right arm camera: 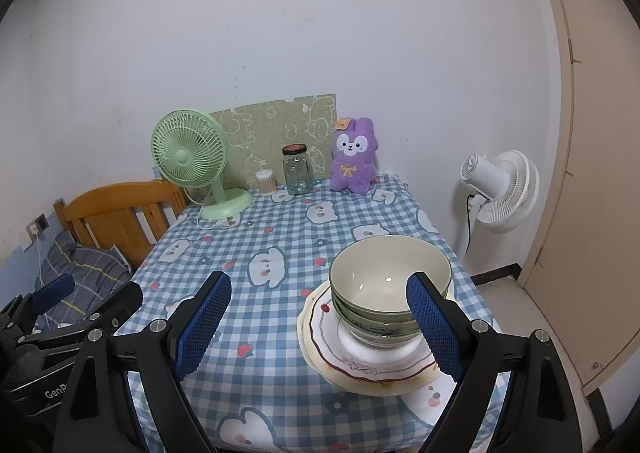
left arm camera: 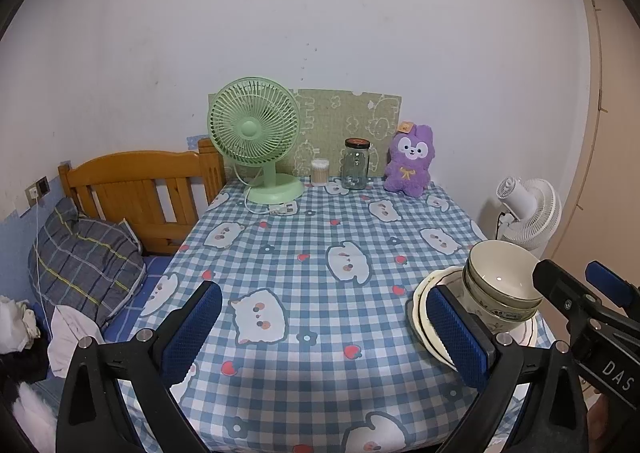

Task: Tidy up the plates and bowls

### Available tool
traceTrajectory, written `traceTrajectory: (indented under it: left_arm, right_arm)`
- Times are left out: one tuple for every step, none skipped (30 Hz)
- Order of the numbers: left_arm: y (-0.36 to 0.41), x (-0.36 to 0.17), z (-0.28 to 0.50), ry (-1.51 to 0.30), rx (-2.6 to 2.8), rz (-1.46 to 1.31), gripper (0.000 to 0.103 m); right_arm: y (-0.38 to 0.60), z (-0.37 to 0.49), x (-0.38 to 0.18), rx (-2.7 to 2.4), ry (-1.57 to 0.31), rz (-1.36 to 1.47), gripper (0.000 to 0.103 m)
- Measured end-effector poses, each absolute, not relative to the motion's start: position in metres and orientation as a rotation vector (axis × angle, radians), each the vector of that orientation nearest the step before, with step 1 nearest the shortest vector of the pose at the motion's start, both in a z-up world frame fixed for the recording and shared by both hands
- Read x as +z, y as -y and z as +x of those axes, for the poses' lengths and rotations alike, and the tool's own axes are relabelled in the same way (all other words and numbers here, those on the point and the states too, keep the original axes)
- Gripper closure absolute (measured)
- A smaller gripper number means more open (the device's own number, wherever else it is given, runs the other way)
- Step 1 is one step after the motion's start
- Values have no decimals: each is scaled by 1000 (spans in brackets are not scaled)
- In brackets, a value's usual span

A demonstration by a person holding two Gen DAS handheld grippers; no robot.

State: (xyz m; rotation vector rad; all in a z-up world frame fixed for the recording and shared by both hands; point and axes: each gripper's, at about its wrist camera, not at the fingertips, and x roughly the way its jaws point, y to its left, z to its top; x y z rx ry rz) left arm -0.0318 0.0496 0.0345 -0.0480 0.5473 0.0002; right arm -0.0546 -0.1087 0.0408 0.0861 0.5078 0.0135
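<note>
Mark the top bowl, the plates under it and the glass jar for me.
top bowl [right arm camera: 384, 273]: right wrist view, on its inner wall.
plates [right arm camera: 320, 317]: right wrist view, on the upper plate's left rim.
glass jar [right arm camera: 297, 175]: right wrist view, on the clear body below the lid.

Near rim of the plates [right arm camera: 376, 373] behind a blue pad; jar [right arm camera: 297, 170] contents indiscernible.
</note>
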Motion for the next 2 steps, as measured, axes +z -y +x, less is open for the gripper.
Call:
traceTrajectory:
  left_arm:
    - [-50,34,-31,-548,2,-47,0]
    - [-49,34,-31,-549,2,-46,0]
  right_arm:
    - [109,-54,41,14,-509,86,12]
    - [109,-54,41,14,-510,85,12]
